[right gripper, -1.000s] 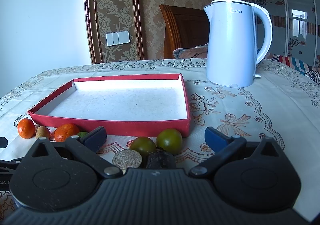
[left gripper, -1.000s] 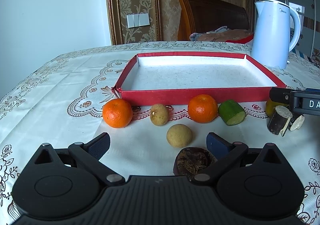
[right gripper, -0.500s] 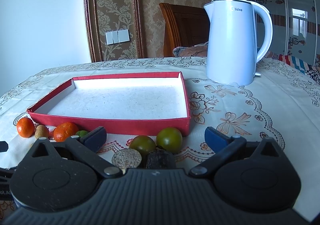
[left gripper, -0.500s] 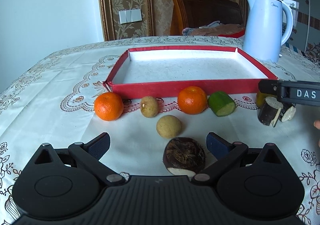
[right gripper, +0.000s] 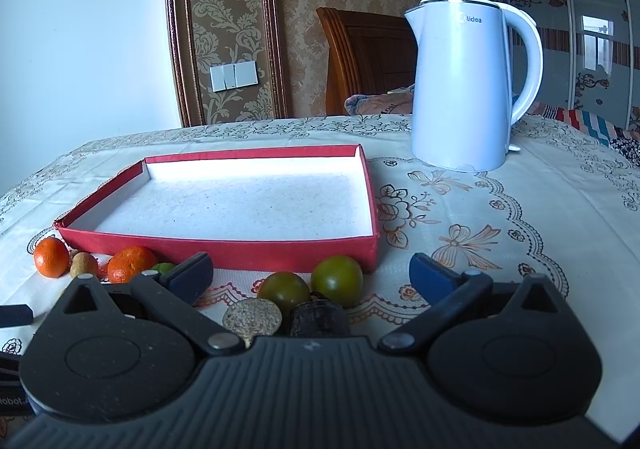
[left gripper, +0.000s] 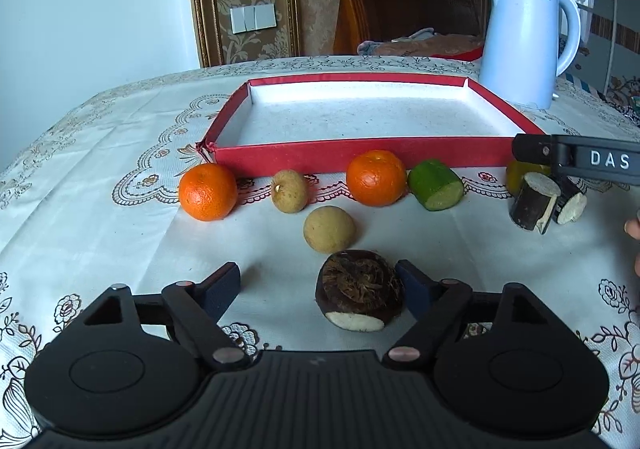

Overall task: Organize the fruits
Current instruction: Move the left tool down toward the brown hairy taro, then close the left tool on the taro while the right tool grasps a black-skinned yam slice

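- Left wrist view: the left gripper (left gripper: 318, 287) pointed forward and down at the tablecloth (left gripper: 100, 217), its jaws having just been closing yet spread, with the dark water chestnut (left gripper: 359, 295) between them. The right pad (left gripper: 414, 289) sat just beside the chestnut (whether it touched I could not tell); the left pad (left gripper: 222, 285) stood clear of it.
- The chestnut lay tilted, its rough crown facing up and away, its pale cut face toward the camera.
- Beyond it sat a tan longan (left gripper: 329, 229), and along the front wall of the red tray (left gripper: 360, 157) a row: orange (left gripper: 207, 191), second longan (left gripper: 289, 191), second orange (left gripper: 376, 178), and a green cut piece (left gripper: 436, 184) with its long axis slanting toward the lower right.
- Right wrist view: the right gripper (right gripper: 310, 277) hung low, aimed slightly down, jaws wide apart and holding nothing.
- Between its pads sat two green-brown round fruits (right gripper: 338, 281), a cut stalk piece (right gripper: 252, 316) showing its pale end face, and a dark piece (right gripper: 318, 315).
- A white kettle (right gripper: 460, 89) stood behind the tray.
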Available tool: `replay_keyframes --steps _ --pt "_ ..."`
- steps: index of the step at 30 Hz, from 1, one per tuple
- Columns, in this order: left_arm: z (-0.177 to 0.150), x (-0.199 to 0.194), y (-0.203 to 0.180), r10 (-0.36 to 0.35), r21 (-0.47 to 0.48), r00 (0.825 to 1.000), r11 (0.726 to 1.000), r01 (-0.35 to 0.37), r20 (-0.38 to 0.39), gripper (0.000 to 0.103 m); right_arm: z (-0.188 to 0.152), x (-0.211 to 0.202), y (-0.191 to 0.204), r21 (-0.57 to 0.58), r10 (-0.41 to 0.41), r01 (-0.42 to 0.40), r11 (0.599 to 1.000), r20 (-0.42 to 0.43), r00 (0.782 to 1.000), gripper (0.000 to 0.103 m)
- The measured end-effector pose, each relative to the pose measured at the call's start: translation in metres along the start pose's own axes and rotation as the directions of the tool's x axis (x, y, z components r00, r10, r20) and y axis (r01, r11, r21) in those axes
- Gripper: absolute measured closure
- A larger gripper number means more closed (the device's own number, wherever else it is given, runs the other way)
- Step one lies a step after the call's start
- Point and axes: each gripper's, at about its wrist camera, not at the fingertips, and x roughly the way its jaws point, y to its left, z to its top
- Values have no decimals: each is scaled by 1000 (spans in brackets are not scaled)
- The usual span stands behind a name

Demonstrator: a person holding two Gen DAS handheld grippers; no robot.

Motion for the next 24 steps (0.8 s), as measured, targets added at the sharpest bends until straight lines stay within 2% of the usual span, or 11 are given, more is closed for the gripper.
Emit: replay_keyframes --steps 2,6,10,16,21,24 --pt "-1 -2 -2 -1 11 1000 1000 1 6 23 0 0 0 3 -1 1 1000 1 1000 0" --pt "-3 -5 -4 -42 18 999 999 42 18 45 1 -1 -1 -3 -11 11 1000 9 1000 0" --pt "-5 -8 -10 -63 45 998 997 62 31 61 2 -6 -5 -1 -29 29 1000 31 999 0" --pt "-5 -9 -9 -82 34 996 996 80 36 63 10 -23 -40 92 -63 57 994 63 996 0" --pt "-6 -9 -8 -85 26 996 996 84 37 63 5 -30 -72 61 -111 111 992 0 994 0" --pt "-6 -8 -6 -90 17 995 996 89 37 63 -3 -33 -82 44 -89 91 995 -45 995 1"
